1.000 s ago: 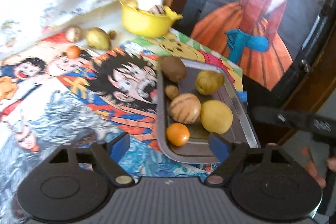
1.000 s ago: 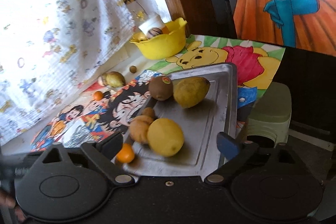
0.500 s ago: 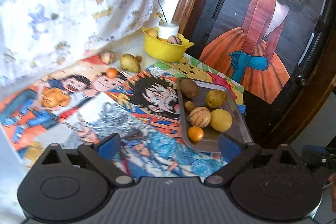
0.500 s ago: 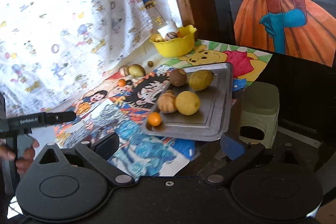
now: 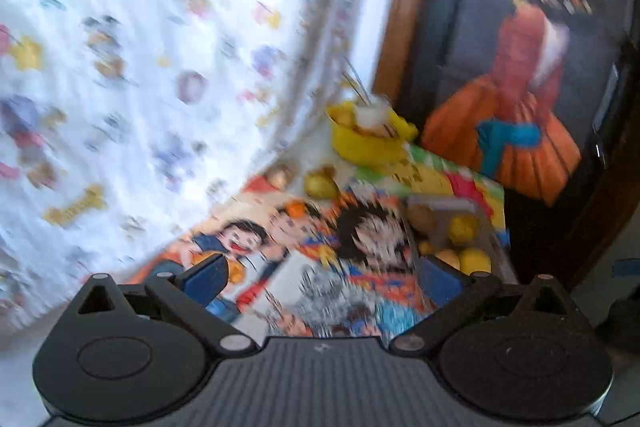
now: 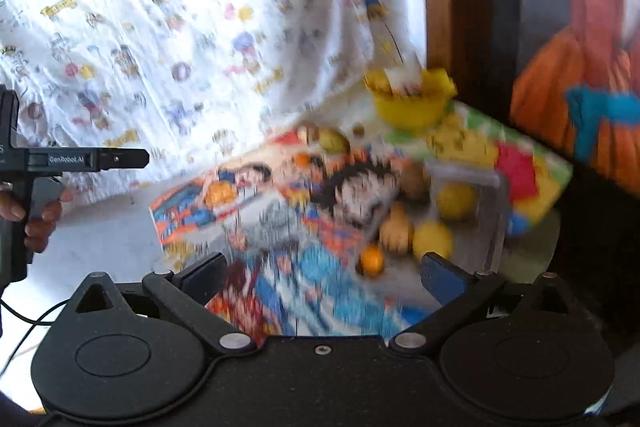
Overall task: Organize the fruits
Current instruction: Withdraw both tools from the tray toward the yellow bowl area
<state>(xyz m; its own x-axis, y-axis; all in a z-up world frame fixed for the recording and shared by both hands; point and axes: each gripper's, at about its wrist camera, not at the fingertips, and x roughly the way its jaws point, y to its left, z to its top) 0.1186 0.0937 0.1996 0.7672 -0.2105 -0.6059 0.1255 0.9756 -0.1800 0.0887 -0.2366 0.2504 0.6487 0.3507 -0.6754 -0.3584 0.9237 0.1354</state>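
Left wrist view, blurred: your left gripper (image 5: 324, 273) stood wide open and empty above the cartoon cloth (image 5: 320, 267); fruits lay in the metal tray (image 5: 494, 247) at right, near the yellow bowl (image 5: 368, 145). Right wrist view: your right gripper (image 6: 324, 273) was likewise spread and empty; only here did your left hand (image 6: 32, 215) and the tray's small orange (image 6: 372, 259) show.

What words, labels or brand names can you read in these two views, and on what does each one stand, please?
"GenRobot.AI": on the side of the left gripper, in the right wrist view.
Yellow lettering printed on the white cartoon curtain: too blurred to read.
Cartoon posters on the table: any text is motion-blurred, unreadable.
Nothing else is legible.
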